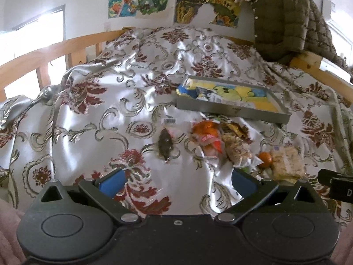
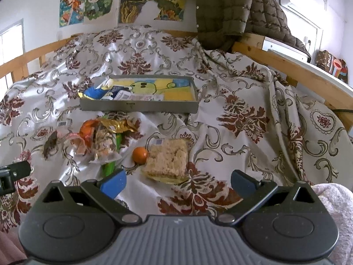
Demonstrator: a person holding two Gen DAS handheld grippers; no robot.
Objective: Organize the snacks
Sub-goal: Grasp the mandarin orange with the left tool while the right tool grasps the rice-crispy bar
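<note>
Both jaws gape empty: the left hand-held gripper (image 1: pixel 177 182) and right hand-held gripper (image 2: pixel 177 182) hover over the bed (image 2: pixel 242 92). The snacks (image 2: pixel 103 141) lie at ten o'clock from the right one, the grey tray (image 2: pixel 136 107) beyond at twelve.

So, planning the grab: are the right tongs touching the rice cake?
Apart. The right wrist view shows bedspread between the open right tongs and the rice cake.
</note>
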